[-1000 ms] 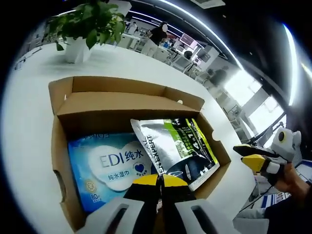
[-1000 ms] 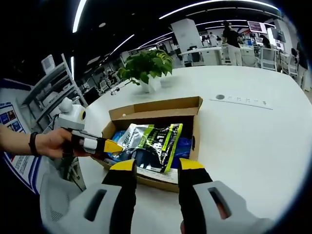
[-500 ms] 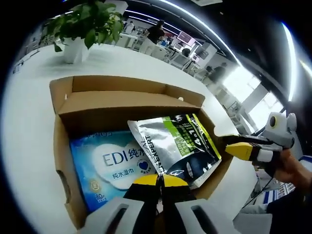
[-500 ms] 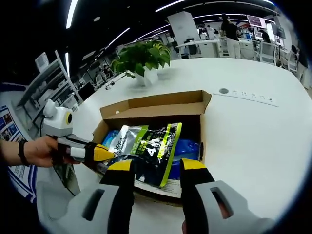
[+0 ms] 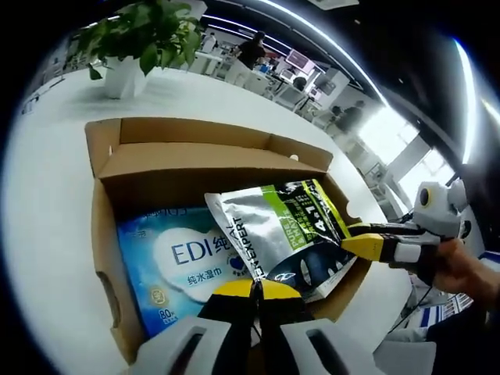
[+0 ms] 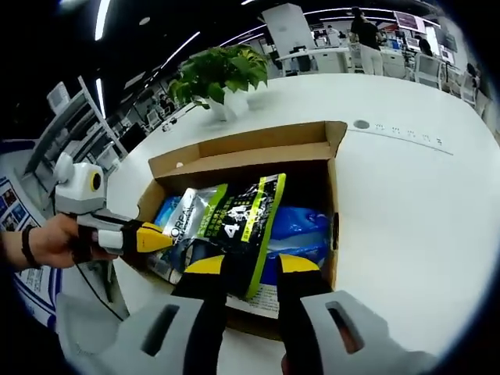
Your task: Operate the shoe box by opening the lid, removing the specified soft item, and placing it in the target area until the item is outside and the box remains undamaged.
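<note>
Standing on a white table (image 6: 406, 203) — open office behind — box (image 5: 187, 156); right jaws grasp pouch (image 6: 234, 226), left clenched.

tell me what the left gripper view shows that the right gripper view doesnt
Left gripper view alone: the wipes pack's white EDI label, and the right gripper reaching the silver pouch's edge. Right gripper view alone: the left gripper held in a hand, and a round disc on the table. Both share the open cardboard box, the silver and green pouch, the blue wipes pack, the potted plant and the white table.
</note>
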The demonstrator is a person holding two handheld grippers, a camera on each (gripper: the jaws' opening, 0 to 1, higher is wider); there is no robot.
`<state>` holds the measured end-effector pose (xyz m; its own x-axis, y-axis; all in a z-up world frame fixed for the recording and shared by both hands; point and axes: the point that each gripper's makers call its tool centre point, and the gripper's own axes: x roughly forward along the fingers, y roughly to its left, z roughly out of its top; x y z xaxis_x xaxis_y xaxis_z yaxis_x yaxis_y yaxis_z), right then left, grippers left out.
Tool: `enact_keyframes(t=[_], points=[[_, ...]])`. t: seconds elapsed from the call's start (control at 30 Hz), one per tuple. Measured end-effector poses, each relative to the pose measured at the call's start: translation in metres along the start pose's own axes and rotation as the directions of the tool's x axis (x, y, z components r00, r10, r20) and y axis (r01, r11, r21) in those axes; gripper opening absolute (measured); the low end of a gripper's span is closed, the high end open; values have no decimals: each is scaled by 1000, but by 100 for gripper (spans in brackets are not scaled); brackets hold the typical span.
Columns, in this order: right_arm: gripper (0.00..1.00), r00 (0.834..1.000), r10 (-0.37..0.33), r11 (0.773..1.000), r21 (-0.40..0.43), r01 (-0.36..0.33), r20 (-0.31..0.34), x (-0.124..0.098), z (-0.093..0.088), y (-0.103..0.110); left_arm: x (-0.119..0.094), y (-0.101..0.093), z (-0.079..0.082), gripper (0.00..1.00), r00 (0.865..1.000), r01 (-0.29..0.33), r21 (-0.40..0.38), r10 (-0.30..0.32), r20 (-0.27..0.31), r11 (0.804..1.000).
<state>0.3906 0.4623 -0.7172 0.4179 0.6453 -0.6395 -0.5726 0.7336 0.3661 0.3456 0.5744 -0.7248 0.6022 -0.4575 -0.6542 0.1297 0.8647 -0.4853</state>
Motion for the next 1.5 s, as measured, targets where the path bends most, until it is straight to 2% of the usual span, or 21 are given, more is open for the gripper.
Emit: enact_keyframes(t=[0.1,0.13,0.17,0.2,0.47,0.73,1.23,1.5], points=[[11,1000,7,1000,7,-7,-6,0,-2,0,0,0,0,0,1000,1,-2,-1,0,1000],[8,1000,21,1000,10,-21,-2,1,-1,3,1,1,0,0,1000,-1,-3,1,2,1000],[2,1000,7,1000,-4,-7,16,-1,2,1,1,1,0,0,1000,-3,-3,3,2,1000],[1,1000,16,1000,-5,-16,17,-1,3,2,1,2,1,0,1000,0,-8,0,4,1000],[0,999,29,999,16,-30,36,-5,8,6,-2,-1,4,0,1000,-1,-8,1,17,1000],[0,997,31,999,27,-33,68,-17,17,6,-8,-12,18,0,999,12,15,-13,38,1000],[0,990,-14,999,50,7,144,-59,28,-16,-4,-58,40,0,996,59,105,-66,59,993],[0,984,-54,996,85,40,171,-84,21,-36,8,-89,45,0,994,96,158,-103,40,983]])
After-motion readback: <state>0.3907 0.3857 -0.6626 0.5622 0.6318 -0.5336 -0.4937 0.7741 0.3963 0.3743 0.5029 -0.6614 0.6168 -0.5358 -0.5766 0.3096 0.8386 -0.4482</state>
